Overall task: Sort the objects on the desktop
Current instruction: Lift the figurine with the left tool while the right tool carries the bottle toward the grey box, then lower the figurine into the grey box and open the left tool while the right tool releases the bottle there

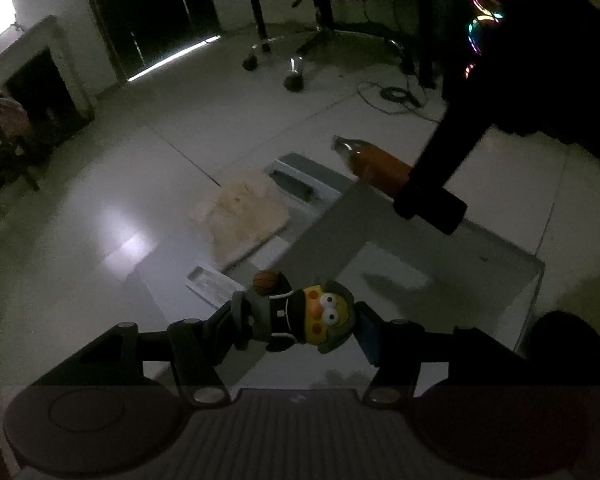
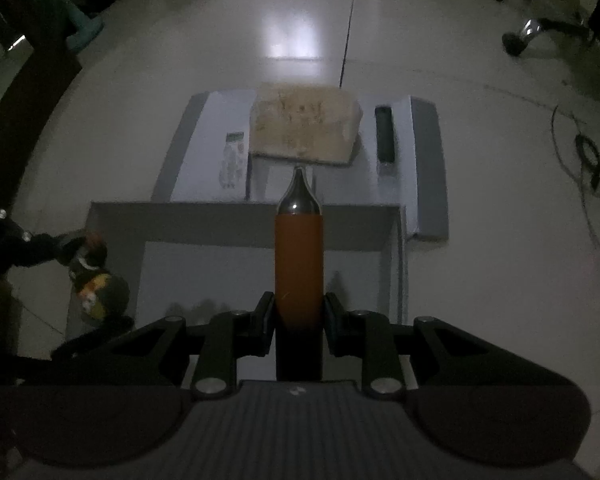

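Gripper left (image 1: 296,322) pinches our cartoon figurine (image 1: 300,316); gripper right (image 2: 299,312) clamps an orange bottle (image 2: 299,256). Mid-carry, we judge; next, lower each into the grey tray (image 2: 396,264).

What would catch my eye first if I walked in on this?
Probably the cartoon figurine with a yellow face, googly eyes and a tiny basketball, pinched sideways in the left gripper over a grey box. Next, the orange bottle with a shiny silver top, clamped in the right gripper and pointing ahead. Beyond it, a tan pad lies on a grey tray on the floor.
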{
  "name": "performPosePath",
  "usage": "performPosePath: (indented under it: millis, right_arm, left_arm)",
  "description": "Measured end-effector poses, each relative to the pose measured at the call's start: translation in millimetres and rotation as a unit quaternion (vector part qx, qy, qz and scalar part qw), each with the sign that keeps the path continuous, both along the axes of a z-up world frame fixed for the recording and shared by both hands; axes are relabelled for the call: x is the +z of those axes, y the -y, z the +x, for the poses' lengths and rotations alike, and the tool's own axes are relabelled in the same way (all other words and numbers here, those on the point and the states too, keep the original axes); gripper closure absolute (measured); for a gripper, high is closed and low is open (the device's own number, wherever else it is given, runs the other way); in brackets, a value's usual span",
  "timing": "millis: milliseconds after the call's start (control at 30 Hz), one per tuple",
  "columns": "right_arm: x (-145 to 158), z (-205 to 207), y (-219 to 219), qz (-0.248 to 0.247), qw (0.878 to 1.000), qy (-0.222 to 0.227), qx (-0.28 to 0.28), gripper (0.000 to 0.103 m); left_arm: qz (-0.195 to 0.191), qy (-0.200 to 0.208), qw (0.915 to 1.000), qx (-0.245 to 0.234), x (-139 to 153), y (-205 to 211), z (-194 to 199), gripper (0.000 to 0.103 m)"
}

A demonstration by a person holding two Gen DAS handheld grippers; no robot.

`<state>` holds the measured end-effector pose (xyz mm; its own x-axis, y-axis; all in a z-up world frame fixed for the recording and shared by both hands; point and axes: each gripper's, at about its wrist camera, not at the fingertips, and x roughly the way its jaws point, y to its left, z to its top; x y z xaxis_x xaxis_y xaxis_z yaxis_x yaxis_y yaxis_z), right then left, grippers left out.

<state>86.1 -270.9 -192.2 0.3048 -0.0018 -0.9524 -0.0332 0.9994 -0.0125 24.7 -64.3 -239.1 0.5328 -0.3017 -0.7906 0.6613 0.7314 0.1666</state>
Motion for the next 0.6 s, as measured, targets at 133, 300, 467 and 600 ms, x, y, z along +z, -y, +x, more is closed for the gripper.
performPosePath:
  millis: [133,300,467,600]
  right_arm:
    - [-16,-3,-2,-0.005,1.0,-0.008,0.011,0.076]
    - [-36,-9,-6,0.0,1.0,-0.026,0.013,0.076]
    - [-64,-13,-7,0.0,0.999,-0.047,0.007,0.076]
    - [-88,-8,-3,-0.004,0.999,-0.055,-0.002,0.076]
  left_arm:
    - [-0.004,-0.008,0.9999,-0.009,-22,2,0,0.046]
    - [0.006,-0.009,0.9991,-0.04,-44,6,0,0.046]
    - [0.031,-0.015,0.9973,-0.065,-68,12,7,0.046]
    - [0.051,-0.02,0.9948,-0.085,-87,17,13,0.046]
